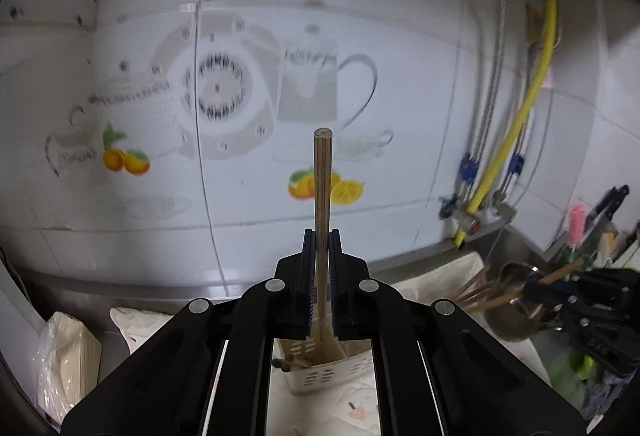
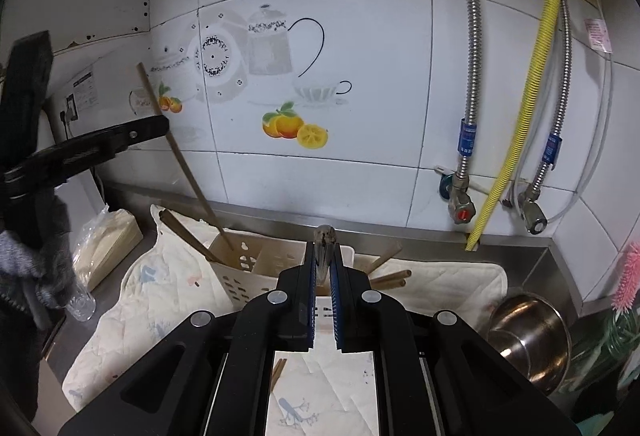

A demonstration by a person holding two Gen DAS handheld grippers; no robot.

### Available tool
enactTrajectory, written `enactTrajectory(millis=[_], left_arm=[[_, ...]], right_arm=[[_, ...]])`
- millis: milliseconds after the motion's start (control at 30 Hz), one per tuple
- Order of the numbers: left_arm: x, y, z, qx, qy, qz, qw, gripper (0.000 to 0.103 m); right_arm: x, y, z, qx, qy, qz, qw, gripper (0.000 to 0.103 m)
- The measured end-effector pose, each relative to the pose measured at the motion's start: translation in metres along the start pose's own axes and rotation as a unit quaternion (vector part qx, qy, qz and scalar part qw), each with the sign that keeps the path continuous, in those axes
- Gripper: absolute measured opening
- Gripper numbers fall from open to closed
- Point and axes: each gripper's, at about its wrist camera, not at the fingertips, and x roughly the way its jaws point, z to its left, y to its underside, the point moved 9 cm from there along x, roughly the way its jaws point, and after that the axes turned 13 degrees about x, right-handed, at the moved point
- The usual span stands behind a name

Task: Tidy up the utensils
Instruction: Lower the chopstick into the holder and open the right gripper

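My left gripper (image 1: 322, 236) is shut on a wooden chopstick (image 1: 322, 188) that stands upright, its lower end inside the cream slotted utensil holder (image 1: 320, 372). In the right wrist view the same chopstick (image 2: 180, 160) leans into the holder's (image 2: 240, 276) left compartment, held by the left gripper (image 2: 158, 126). My right gripper (image 2: 325, 248) is shut on a metal utensil handle (image 2: 325, 236) above the holder. More chopsticks (image 2: 384, 272) lie on the cloth behind the holder.
A patterned cloth (image 2: 160, 300) covers the steel counter. A steel pot (image 2: 528, 336) sits at right. A bagged stack (image 2: 108, 240) lies at left. Pipes and a yellow hose (image 2: 532, 76) run down the tiled wall. A glass (image 2: 80, 304) stands at left.
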Motion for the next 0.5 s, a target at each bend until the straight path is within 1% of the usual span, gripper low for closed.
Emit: enactTrajectory(millis=[133, 233, 500], left_arm=[[0.022, 0.018, 0.001, -0.005, 0.009, 0.026, 0.9996, 0.005], [0.031, 0.030, 0.000, -0.009, 0.014, 0.038, 0.9991, 0.005], [0.043, 0.047, -0.001, -0.010, 0.021, 0.058, 0.9980, 0.005]], right_arm=[[0.015, -0.001, -0.001, -0.010, 0.013, 0.017, 1.000, 0.007], [0.030, 0.001, -0.003, -0.013, 0.021, 0.030, 0.999, 0.007], [0.059, 0.015, -0.001, -0.005, 0.013, 0.059, 0.998, 0.007]])
